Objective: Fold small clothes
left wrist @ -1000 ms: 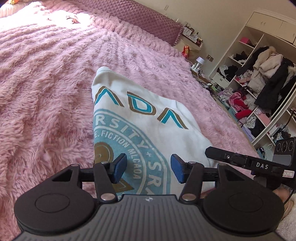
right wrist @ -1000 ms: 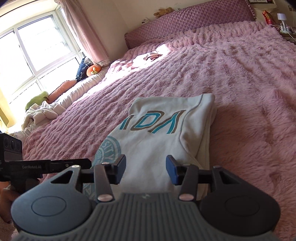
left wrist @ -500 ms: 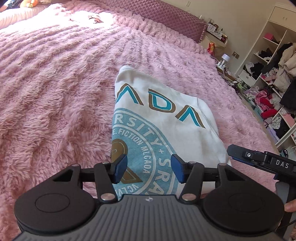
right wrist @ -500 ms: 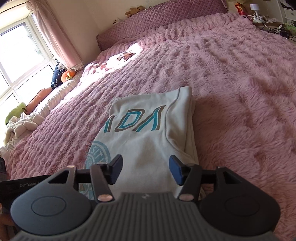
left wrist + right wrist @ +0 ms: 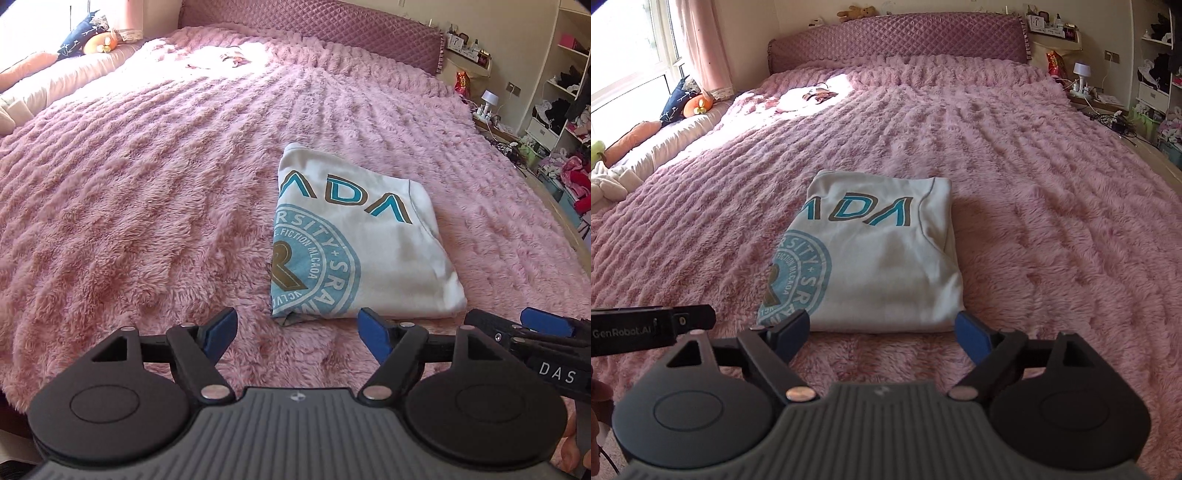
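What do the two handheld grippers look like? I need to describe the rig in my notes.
Both the left gripper and the right gripper share one design: ribbed dark grey body, round black discs on either side, black linkage arms with silver rivets, and blue pads on the fingers. Side bars carry white lettering, "DAS" and "GenRobot.AI".

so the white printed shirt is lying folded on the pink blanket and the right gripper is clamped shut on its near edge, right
Not quite. The white printed shirt does lie folded on the pink blanket, but the right gripper is open, its jaws spread wide and holding nothing; its fingertips sit at the shirt's near corners without pinching the cloth. The right wrist view shows it.
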The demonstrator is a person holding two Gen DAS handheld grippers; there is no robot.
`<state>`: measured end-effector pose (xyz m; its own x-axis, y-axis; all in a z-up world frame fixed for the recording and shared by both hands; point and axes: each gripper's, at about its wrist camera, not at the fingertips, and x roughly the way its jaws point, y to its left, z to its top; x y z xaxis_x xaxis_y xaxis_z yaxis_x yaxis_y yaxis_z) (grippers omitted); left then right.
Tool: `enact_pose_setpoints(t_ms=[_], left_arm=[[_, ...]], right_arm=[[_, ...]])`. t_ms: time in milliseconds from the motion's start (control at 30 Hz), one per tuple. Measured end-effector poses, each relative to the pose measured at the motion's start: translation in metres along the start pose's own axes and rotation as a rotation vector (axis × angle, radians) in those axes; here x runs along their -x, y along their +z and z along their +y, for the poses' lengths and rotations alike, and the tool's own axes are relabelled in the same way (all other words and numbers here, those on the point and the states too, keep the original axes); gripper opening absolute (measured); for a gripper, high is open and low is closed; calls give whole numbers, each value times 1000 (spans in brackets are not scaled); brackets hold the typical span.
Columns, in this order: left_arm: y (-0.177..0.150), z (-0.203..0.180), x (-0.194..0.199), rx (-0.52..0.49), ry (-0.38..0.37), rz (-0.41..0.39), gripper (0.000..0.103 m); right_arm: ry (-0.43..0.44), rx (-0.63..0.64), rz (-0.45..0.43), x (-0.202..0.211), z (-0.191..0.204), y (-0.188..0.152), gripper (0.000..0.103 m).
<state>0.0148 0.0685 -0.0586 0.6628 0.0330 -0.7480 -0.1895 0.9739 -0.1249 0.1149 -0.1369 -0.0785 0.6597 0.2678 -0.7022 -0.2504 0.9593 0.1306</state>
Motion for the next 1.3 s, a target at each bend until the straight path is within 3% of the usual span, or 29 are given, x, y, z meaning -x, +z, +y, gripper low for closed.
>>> enact_pose_setpoints(t_ms=[167, 333, 1300], left_arm=[[-14, -5, 12, -6, 21, 22, 88], [-21, -3, 19, 21, -11, 27, 88], [-27, -12, 15, -27, 15, 66, 88]], right_arm=[[-7, 3, 33, 13, 8, -19, 82], [-9, -19, 45, 20, 10, -29, 82], [6, -37, 64, 25, 10, -28, 82]])
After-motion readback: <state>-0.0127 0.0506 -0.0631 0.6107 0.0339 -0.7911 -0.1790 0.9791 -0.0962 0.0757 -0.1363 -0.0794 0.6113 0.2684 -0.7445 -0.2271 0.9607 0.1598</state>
